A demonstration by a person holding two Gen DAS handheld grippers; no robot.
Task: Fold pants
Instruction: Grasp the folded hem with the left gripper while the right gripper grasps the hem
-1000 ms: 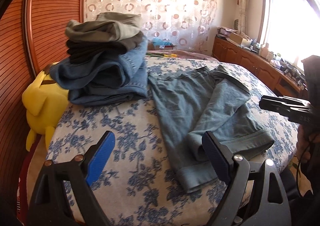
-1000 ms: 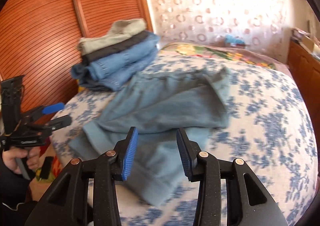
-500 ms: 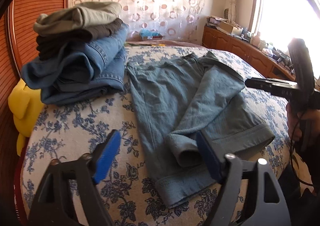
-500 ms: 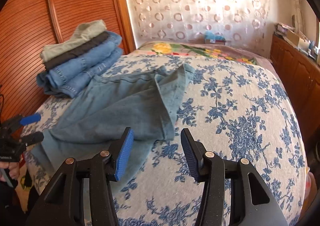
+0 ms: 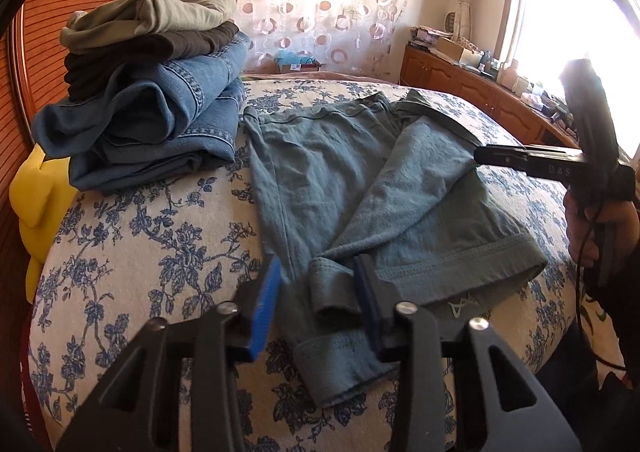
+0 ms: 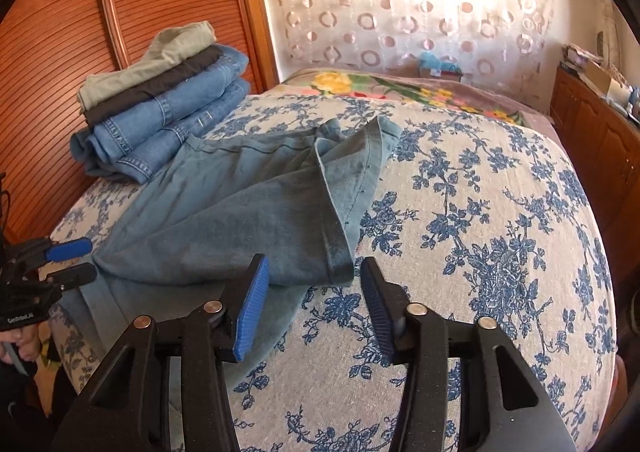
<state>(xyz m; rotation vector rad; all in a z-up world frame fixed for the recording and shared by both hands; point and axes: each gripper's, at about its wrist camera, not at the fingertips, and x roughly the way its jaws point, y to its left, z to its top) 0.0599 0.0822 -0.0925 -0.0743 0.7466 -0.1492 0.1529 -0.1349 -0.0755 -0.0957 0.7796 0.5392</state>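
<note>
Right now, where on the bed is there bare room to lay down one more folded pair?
The flowered bedspread is bare right of the teal pants, up to the floral blanket. A smaller patch lies in front of the stack of folded clothes, left of the pants. The stack's corner is crowded.

A bed (image 5: 168, 252) is covered by a white spread printed with blue flowers. Grey-blue pants (image 5: 360, 187) are spread flat and creased across it. Just beside the pants, toward the slatted wooden headboard, a stack of folded clothes (image 5: 152, 99) is set on the spread. Beyond the pants, a floral blanket (image 6: 400, 87) is laid.
</note>
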